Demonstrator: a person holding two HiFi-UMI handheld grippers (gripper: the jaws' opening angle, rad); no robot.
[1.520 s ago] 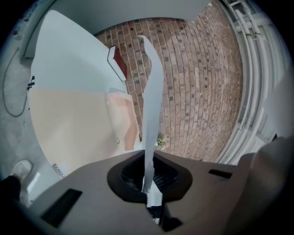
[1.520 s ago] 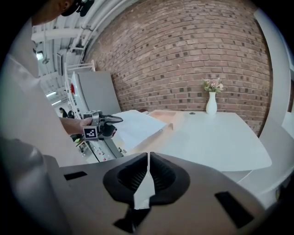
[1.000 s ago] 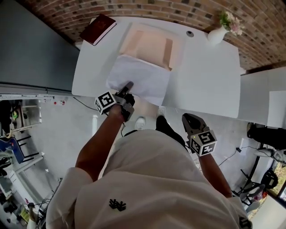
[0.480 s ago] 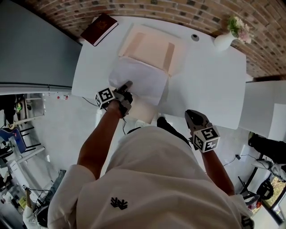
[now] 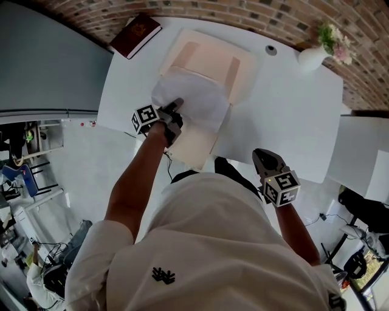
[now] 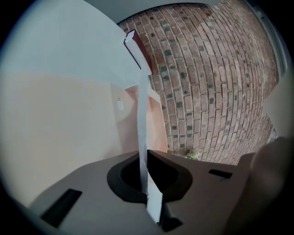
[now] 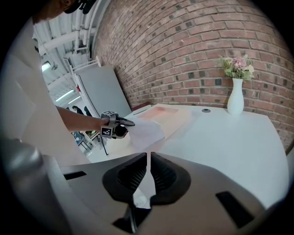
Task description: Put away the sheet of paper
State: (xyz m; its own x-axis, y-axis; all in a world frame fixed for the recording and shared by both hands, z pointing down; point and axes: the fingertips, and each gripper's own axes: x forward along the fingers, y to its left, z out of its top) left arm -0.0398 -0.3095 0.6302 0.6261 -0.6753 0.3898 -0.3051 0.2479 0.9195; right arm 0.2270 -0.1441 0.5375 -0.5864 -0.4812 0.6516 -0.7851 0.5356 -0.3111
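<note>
My left gripper (image 5: 176, 105) is shut on the near edge of the white sheet of paper (image 5: 193, 97), which bulges up over an open peach folder (image 5: 209, 58) on the white table (image 5: 285, 115). The folder's near flap (image 5: 193, 147) reaches past the table's front edge. In the left gripper view the sheet (image 6: 143, 137) runs edge-on out of the closed jaws of the left gripper (image 6: 147, 176). My right gripper (image 5: 262, 157) hangs shut and empty off the table's near side, by the person's body. The right gripper view shows the left gripper (image 7: 120, 124) holding the sheet (image 7: 146, 131).
A dark red book (image 5: 135, 35) lies at the table's far left corner. A white vase with flowers (image 5: 315, 56) and a small round disc (image 5: 270, 50) stand at the back right. A brick wall (image 5: 255, 15) runs behind. A grey cabinet (image 5: 48, 61) stands to the left.
My left gripper has carried the sheet's near edge farther over the folder, so the sheet now bulges and the folder's near flap is uncovered. The right gripper stays put.
</note>
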